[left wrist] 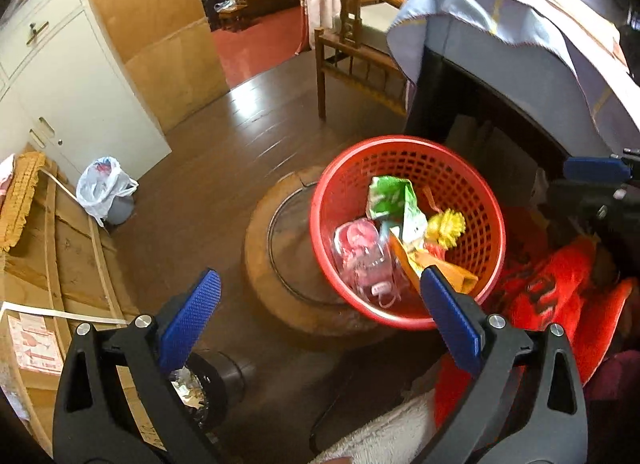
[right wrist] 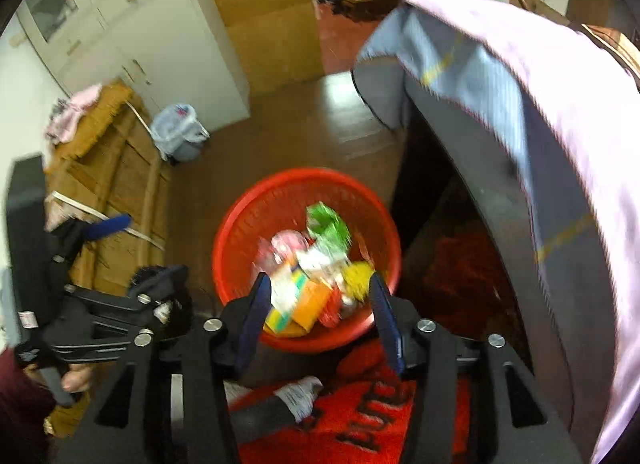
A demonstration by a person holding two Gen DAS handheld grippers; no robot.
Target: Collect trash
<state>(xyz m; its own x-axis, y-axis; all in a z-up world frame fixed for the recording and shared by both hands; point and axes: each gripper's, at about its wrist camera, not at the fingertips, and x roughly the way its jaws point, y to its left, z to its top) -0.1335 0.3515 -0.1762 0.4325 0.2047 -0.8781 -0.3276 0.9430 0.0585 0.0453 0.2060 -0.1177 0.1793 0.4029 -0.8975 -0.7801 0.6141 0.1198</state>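
Under orange carton, basket trash hidden

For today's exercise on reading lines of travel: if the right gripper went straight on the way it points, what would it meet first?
Probably the trash piled in the red basket, seen between the open right gripper; blur makes depth uncertain.
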